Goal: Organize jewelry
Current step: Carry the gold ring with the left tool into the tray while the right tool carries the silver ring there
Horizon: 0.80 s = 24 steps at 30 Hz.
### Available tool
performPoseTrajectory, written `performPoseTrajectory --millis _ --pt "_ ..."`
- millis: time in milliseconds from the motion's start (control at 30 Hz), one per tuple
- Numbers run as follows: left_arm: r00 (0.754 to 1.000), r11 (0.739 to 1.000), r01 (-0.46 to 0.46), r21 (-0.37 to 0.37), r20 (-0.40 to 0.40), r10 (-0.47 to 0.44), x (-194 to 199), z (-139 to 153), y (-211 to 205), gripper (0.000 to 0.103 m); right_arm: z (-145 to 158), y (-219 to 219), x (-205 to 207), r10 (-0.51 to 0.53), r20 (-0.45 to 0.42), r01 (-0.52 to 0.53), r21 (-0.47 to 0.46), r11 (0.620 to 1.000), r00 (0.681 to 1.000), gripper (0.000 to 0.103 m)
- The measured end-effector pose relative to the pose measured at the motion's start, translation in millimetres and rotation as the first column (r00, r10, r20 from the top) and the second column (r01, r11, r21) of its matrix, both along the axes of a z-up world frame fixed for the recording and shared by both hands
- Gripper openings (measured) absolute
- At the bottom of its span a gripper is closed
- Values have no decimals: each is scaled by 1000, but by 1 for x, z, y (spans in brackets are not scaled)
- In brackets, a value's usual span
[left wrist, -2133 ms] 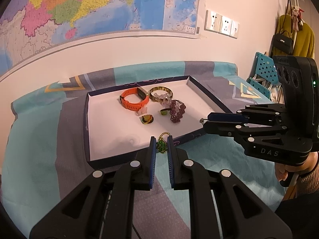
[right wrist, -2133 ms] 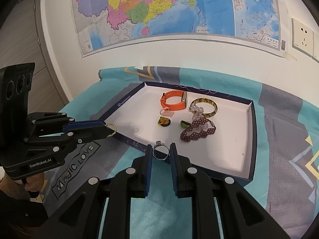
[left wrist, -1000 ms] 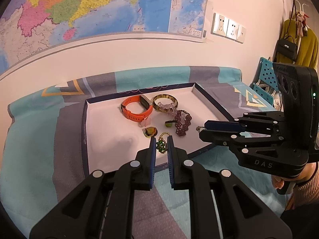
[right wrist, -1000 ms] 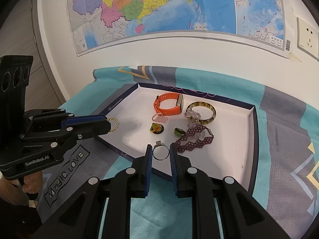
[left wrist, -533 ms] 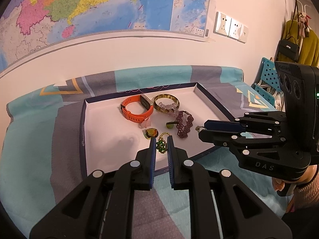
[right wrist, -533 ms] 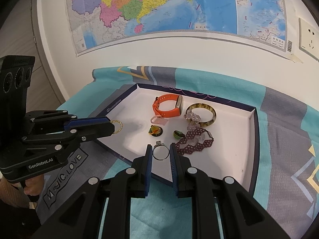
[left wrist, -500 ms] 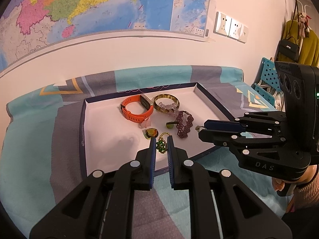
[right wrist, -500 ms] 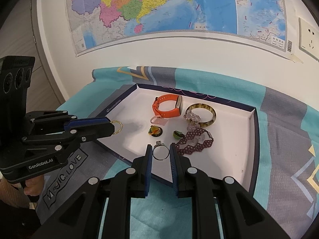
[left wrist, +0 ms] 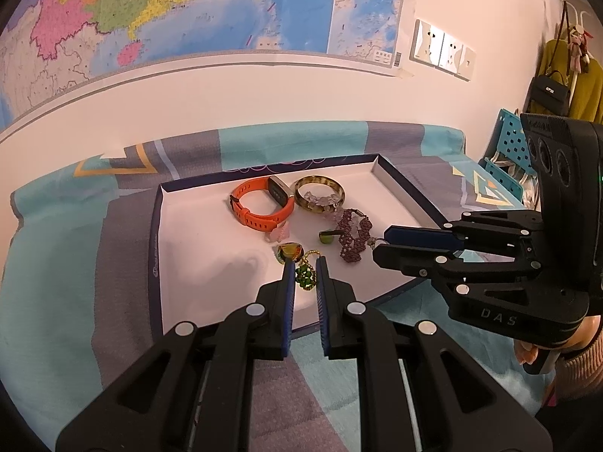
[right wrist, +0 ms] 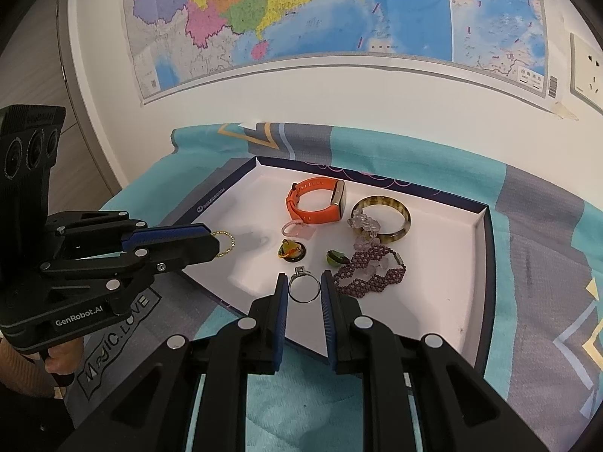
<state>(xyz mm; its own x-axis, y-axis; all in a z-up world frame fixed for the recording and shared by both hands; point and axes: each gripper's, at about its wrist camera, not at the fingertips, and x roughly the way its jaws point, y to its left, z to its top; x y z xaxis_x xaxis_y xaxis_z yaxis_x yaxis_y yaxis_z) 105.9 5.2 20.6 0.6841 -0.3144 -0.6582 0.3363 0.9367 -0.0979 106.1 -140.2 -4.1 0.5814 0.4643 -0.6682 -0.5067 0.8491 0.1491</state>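
My left gripper [left wrist: 304, 263] is shut on a gold chain with a green bead pendant [left wrist: 305, 277], held just above the white tray [left wrist: 155, 245]; the chain's loop [right wrist: 225, 243] pokes out of the tips in the right wrist view. My right gripper [right wrist: 304, 277] is shut on a silver ring [right wrist: 300, 272] over the tray's near edge. In the tray lie an orange watch [right wrist: 316, 205], a mottled bangle [right wrist: 380, 222], a purple beaded bracelet [right wrist: 371, 273], a yellow-green brooch [right wrist: 291, 250] and a small green piece [right wrist: 335, 258].
The tray has a dark blue rim [right wrist: 486, 263] and sits on a teal and grey cloth [left wrist: 56, 263] against a wall with a map. A blue chair [left wrist: 505, 150] and hanging clothes stand at the right. A hand [right wrist: 56, 361] holds each gripper's handle.
Since about two seconds ago both grippers have come forward from the tray's near edge to over its inside, each with its piece. In the last half second nothing has moved.
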Motion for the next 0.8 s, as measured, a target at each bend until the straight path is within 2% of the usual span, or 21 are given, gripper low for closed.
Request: performPoseTrajectory --millis 800 --pt "999 1000 -13 -17 -38 12 12 -8 0 12 -4 2 7 -2 -20 2 -4 1000 1000 16"
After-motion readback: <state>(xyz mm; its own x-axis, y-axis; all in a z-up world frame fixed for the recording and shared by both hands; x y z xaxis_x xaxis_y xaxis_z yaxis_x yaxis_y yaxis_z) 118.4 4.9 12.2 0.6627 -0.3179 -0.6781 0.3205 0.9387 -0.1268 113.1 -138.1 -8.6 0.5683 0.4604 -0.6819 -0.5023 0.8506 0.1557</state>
